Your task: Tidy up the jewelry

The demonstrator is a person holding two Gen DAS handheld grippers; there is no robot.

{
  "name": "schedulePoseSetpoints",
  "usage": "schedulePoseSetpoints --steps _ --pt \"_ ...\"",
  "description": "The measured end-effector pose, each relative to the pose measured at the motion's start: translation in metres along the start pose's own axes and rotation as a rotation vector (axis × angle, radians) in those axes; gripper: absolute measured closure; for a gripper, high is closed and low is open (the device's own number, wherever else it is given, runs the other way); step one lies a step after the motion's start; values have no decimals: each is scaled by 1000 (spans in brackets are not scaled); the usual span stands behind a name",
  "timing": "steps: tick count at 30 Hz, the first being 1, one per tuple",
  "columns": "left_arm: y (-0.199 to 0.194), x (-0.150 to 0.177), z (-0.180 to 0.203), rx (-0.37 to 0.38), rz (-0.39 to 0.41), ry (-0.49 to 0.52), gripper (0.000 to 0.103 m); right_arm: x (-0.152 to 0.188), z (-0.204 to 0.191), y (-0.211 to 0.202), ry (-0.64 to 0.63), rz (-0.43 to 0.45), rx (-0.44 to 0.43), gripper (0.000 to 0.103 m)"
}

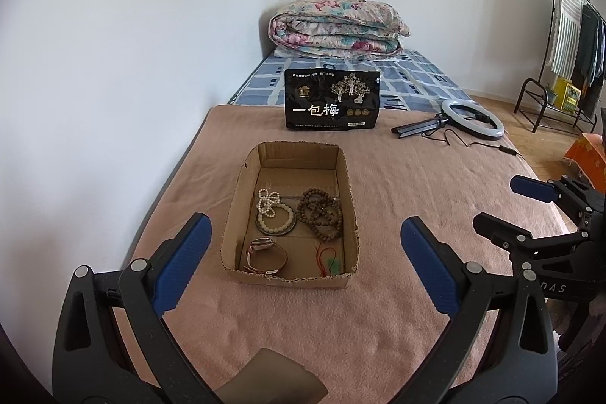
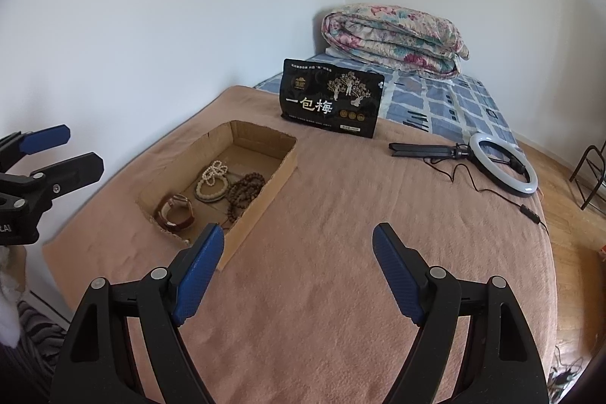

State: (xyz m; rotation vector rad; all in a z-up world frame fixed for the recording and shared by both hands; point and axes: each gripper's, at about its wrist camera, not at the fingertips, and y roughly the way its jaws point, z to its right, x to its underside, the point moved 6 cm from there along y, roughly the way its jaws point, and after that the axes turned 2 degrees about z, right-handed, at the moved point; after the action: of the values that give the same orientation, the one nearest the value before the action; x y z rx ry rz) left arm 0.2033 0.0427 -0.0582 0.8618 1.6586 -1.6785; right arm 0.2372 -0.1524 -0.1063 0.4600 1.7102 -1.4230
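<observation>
Two grippers with black arms and blue pads hover over my bed, and both stand wide apart with nothing between their pads. My left gripper (image 1: 303, 245) frames the shallow brown cardboard box (image 1: 242, 211), which lies on the pinkish-brown blanket (image 1: 378, 290) directly ahead of it. My right gripper (image 2: 297, 248) hangs to the right of the box, its left pad just over the box's near corner in its own view.

Inside the box, a string of white pearl beads (image 1: 268, 201) lies at the middle left, partly over a pale bead bracelet on a dark ring (image 1: 276, 222). A heap of brown wooden beads (image 1: 320, 214) sits at the middle right. A brown-strapped wristwatch (image 1: 265, 254) rests in the near-left corner, and a red cord with a small green charm (image 1: 328, 262) in the near-right corner.

Beyond the box stands a black snack bag with white Chinese lettering (image 1: 332, 100). To the box's far right lies a white ring light on a black folded stand (image 1: 471, 120). Behind the bag, a folded floral quilt (image 1: 337, 27) rests on a blue checked sheet (image 1: 416, 78).
</observation>
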Motion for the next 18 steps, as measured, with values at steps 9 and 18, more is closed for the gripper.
schedulePoseSetpoints --steps 9,18 --pt "0 2 5 2 -2 3 1 2 5 -3 3 -2 4 22" --pt "0 2 7 1 -1 2 1 2 6 -4 3 -4 4 22"
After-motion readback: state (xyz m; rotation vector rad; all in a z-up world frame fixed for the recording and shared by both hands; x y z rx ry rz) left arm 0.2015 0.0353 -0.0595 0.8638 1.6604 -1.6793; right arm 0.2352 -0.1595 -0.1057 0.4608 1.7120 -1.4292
